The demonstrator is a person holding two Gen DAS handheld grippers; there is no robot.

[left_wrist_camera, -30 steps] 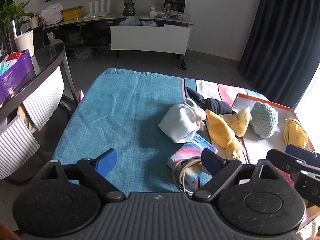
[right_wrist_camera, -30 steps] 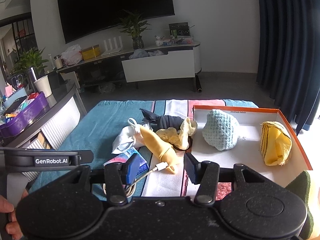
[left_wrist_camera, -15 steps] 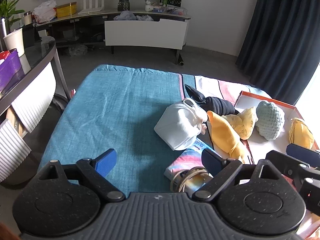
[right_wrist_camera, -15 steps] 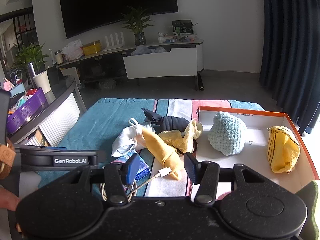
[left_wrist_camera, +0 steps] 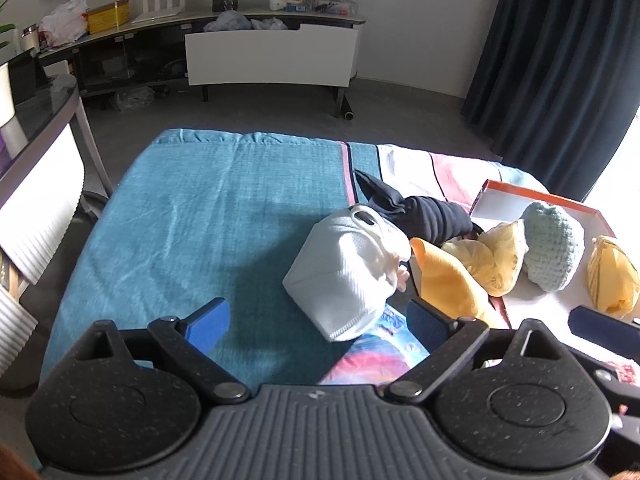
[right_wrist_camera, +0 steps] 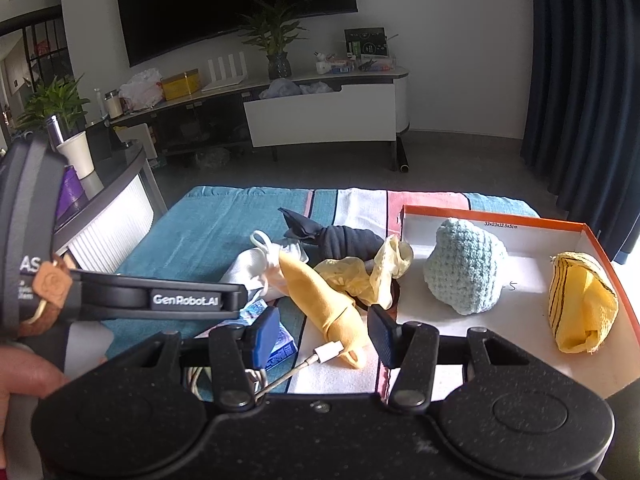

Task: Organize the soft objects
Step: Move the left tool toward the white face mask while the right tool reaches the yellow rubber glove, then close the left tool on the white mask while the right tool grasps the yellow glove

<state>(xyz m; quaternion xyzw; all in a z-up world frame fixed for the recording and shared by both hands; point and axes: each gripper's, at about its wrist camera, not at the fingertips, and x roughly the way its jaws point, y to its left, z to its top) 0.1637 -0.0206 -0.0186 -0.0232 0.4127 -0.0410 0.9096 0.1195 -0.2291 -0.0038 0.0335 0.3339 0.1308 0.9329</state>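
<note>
Here, yellow sock [right_wrist_camera: 320, 300] lies lengthwise toward right tongs [right_wrist_camera: 322, 334].

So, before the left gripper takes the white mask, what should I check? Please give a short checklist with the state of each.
1. Left gripper open: ok.
2. Holds nothing: ok.
3. Mask between its fingers: ok in line, but depth cannot tell.
4. Mask free of the orange cloth: not ok, they touch.
5. Room in the box: ok, bare floor between the knit hat and yellow cloth.
6. Right gripper clear of the way: ok, open, over the orange cloth.
</note>
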